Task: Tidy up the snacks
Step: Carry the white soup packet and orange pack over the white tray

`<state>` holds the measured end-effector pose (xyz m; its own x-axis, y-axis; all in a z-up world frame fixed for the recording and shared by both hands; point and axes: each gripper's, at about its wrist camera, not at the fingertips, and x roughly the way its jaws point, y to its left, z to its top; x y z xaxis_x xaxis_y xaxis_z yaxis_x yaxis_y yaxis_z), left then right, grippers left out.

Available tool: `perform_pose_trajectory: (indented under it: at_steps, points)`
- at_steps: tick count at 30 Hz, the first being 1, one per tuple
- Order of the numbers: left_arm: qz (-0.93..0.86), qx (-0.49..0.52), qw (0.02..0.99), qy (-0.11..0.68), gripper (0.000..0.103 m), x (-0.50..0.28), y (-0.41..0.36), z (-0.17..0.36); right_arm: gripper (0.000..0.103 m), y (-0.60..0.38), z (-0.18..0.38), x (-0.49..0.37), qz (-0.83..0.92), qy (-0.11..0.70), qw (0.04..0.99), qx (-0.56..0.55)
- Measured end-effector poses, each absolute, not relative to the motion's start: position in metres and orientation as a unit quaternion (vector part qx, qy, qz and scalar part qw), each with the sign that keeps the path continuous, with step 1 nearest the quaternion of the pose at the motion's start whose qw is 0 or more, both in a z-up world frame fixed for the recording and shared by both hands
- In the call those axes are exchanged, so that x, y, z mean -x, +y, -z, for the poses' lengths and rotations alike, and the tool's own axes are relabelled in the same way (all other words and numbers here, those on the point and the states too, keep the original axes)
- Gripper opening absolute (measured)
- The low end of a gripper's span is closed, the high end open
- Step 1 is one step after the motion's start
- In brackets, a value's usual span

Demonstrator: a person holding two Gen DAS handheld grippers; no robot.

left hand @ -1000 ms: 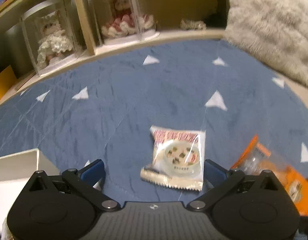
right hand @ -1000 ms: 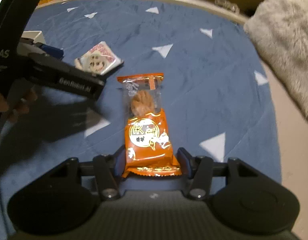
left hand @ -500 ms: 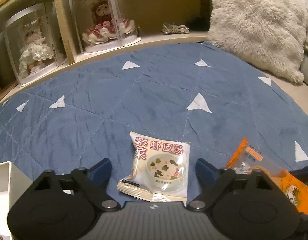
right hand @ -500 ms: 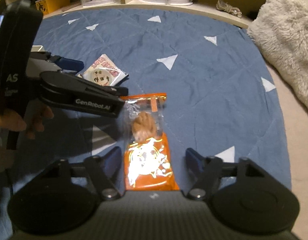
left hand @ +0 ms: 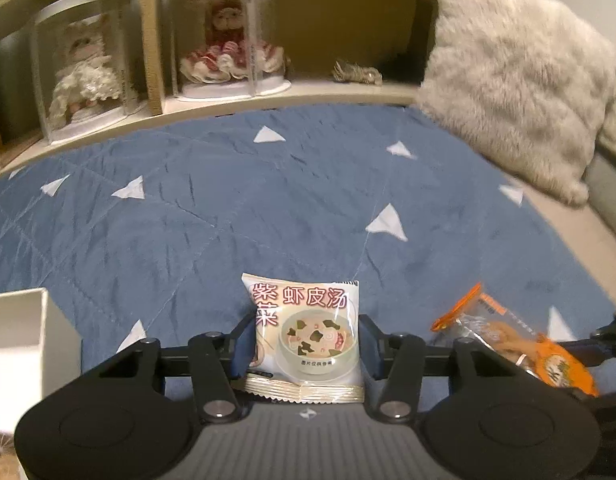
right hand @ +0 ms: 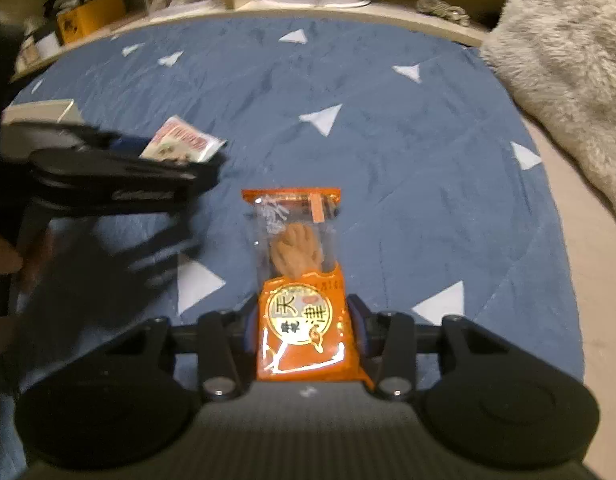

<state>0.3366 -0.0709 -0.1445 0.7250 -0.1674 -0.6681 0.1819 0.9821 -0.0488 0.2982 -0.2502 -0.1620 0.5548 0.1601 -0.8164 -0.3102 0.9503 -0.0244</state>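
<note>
Since a second ago, both sets of jaws have closed in from wide open: your left gripper (left hand: 306, 354) now pinches the soup packet (left hand: 306, 340) by its side edges, and your right gripper (right hand: 304, 330) clamps the orange snack bag (right hand: 302, 308) the same way. Both packets appear raised off the blue quilt (left hand: 228, 216), though the views leave it unclear whether they have fully cleared it.

By the look of it the sorting is at an early stage: two snacks are gripped, neither is stowed. The white box (left hand: 26, 332) at the left edge of the left wrist view seems the likely destination; its contents are hidden.

Nearest you, the soup packet is a flat, glossy foil-type pouch with crimped seams, its sides bowed slightly between the pads. The orange bag is a long crinkly film sleeve, printed at the gripped end, clear at the far end, with a lumpy brown pastry showing through. Thin and slippery, both may slide if the squeeze eases.

Beyond them the quilt lies soft and stitched, scattered with white triangles. Further off, a shaggy grey pillow (left hand: 519, 80) slumps to the right, and a pale wooden shelf (left hand: 268, 100) carries dolls in clear plastic cases (left hand: 228, 36).
</note>
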Motion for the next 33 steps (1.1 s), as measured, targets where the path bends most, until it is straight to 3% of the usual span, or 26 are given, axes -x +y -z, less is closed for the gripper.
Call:
perform_pose_trajectory:
  at_steps: [21, 33]
  points:
    - [0.079, 0.005, 0.942, 0.325, 0.054, -0.254, -0.054, 0.061, 0.048, -0.265, 0.092, -0.252, -0.136, 0.353, 0.925, 0.026]
    - [0.042, 0.015, 0.951, 0.305, 0.054, -0.206, 0.008, 0.014, 0.049, -0.234, 0.068, -0.228, -0.192, 0.313, 0.93, 0.025]
